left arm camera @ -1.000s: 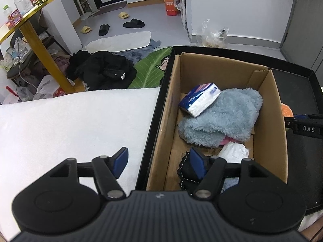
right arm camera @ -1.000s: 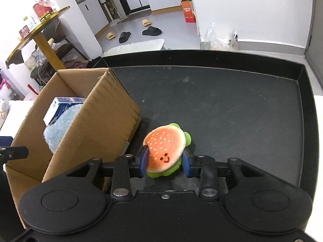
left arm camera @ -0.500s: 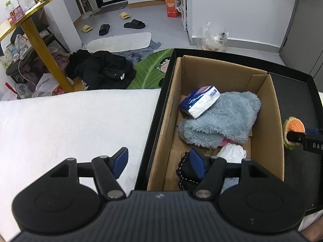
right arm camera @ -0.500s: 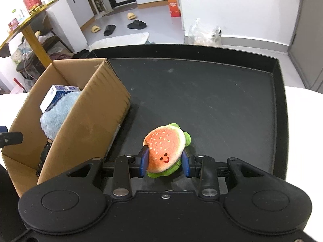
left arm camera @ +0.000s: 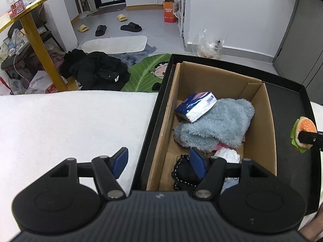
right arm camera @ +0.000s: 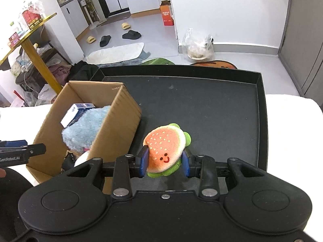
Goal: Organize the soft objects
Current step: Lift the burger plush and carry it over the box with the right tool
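Plush hamburger toy (right arm camera: 164,150), orange with a smiling face and green felt lettuce, is pinched between the blue pads of the right gripper (right arm camera: 164,162), held above the floor of the black shallow tray (right arm camera: 201,109), just right of the brown cardboard box (right arm camera: 119,129). Inside the box lie a fluffy light-blue cloth (left arm camera: 216,125) and a blue-and-white tissue pack (left arm camera: 196,109). Over the box's near left wall, the left gripper (left arm camera: 159,163) is spread and grasps nothing.

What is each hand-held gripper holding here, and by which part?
The right hand-held gripper pinches the orange-and-green plush burger toy by its two opposite sides. The left hand-held gripper holds nothing.
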Demonstrator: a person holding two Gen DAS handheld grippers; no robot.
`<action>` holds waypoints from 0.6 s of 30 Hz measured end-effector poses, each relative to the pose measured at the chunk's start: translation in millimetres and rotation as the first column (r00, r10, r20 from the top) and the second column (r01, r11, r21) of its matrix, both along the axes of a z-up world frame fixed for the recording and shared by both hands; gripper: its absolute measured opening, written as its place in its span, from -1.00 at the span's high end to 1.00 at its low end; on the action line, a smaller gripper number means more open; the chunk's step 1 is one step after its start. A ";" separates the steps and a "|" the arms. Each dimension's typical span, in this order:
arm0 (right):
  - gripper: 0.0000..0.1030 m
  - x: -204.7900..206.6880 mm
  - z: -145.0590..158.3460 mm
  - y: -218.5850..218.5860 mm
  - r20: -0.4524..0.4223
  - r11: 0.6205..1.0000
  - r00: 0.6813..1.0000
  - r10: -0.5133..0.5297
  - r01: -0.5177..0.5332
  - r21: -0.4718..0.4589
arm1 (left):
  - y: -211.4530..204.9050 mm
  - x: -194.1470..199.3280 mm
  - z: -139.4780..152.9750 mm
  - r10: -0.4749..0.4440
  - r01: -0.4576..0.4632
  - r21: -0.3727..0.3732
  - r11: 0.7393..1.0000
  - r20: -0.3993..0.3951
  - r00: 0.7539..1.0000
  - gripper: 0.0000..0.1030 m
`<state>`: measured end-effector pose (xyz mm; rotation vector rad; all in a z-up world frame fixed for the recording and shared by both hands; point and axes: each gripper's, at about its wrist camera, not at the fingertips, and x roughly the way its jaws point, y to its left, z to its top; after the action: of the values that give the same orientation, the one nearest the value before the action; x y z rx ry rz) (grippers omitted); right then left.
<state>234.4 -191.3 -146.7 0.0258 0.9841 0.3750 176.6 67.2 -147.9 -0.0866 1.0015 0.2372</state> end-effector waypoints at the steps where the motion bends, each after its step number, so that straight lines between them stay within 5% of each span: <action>1: 0.36 -1.1 2.3 2.0 0.006 1.000 1.000 0.003 -0.003 -0.007 | 0.7 -0.8 -0.1 0.000 0.000 -0.004 1.000 0.003 1.000 -0.28; 18: 0.34 -7.5 51.1 47.4 0.096 0.997 0.994 0.060 -0.055 -0.053 | 18.0 -9.0 -0.2 0.027 -0.022 -0.100 0.995 0.046 0.999 -0.28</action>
<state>226.9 -143.9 -95.6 -0.0663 0.8987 0.4009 167.6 85.2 -148.1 -0.1949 0.9656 0.2064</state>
